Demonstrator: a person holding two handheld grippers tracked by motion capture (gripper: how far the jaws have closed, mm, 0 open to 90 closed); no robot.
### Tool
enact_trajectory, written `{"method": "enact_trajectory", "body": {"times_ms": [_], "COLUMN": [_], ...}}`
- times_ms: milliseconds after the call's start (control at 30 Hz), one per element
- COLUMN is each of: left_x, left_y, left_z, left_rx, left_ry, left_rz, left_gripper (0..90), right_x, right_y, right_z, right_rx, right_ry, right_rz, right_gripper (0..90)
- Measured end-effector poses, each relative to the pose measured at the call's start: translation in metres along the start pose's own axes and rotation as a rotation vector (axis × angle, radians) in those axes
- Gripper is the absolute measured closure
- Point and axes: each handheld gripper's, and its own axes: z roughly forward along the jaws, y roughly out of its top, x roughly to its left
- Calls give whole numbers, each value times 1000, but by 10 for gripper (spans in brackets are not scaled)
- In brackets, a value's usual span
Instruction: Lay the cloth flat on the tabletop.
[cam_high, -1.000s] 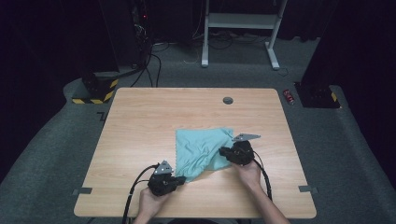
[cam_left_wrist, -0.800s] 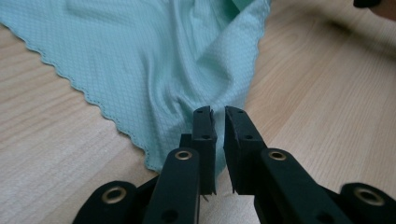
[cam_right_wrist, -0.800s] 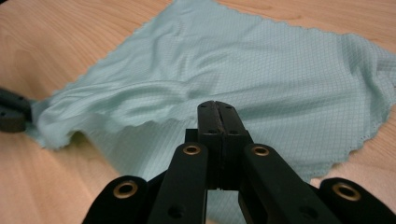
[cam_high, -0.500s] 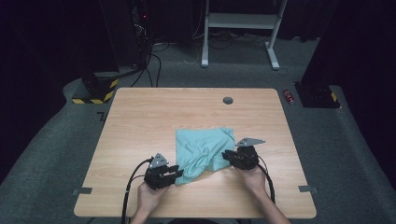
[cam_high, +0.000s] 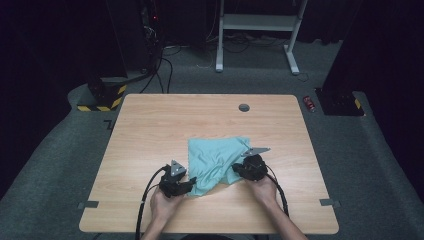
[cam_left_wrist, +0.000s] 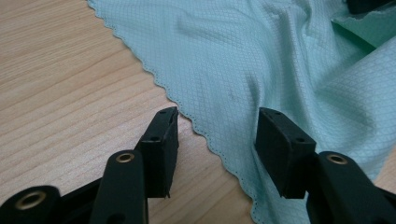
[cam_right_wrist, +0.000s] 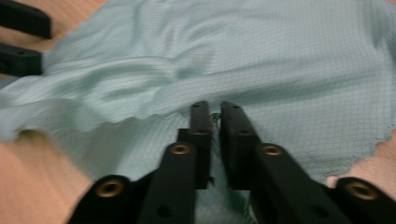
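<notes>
A teal cloth (cam_high: 212, 157) lies rumpled on the wooden table (cam_high: 150, 125), a little in front of its middle. My left gripper (cam_high: 190, 186) rests at the cloth's near left corner. Its jaws have just been opening and stand open (cam_left_wrist: 217, 140), with the cloth's scalloped edge (cam_left_wrist: 261, 56) lying loose between the pads. My right gripper (cam_high: 236, 170) is at the cloth's right side. Its jaws have just been closing and are shut (cam_right_wrist: 215, 119) on a fold of the cloth (cam_right_wrist: 280, 56). The left gripper's fingers (cam_right_wrist: 21, 63) show beyond the cloth.
A round grommet hole (cam_high: 244, 107) sits near the table's far edge. On the floor behind are a red can (cam_high: 311, 103), a yellow-and-black striped base (cam_high: 102, 102) and a white frame's legs (cam_high: 260, 25). Bare wood stretches left and far of the cloth.
The left gripper has let go of the cloth's near corner and opened. The right gripper has shifted slightly toward the near edge, and it opened and shut again on the cloth.
</notes>
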Motion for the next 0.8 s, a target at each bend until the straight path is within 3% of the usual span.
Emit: {"method": "enact_trajectory", "body": {"times_ms": [100,333,433,667,700,733,800], "left_x": [-1,0,0,1,1,1,3], "left_y": [-6,-7,-7,-7,-8,-8,-9], "left_z": [0,-1,-1,-2,-2,-3,-5], "left_rx": [-36,-37,-38,-39,-39,-40,-35], "left_ry": [7,17,12,9,4,3,-5], "left_rz": [2,1,-5,-5,-12,-19,-29], "left_gripper": [474,442,433,432,432,435,437], "right_x": [6,14,19,29,30,29,29], "right_y": [-4,-21,-39,-70,-73,-78,-79], "right_z": [-10,-37,-53,-59,-60,-64,-66], "right_rx": [-19,-62,-76,-70,-69,-79,-86], "right_ry": [6,-2,11,26,31,42,42], "right_rz": [-33,-52,-59,-75,-73,-63,-55], "right_gripper": [898,898,894,885,862,778,762]}}
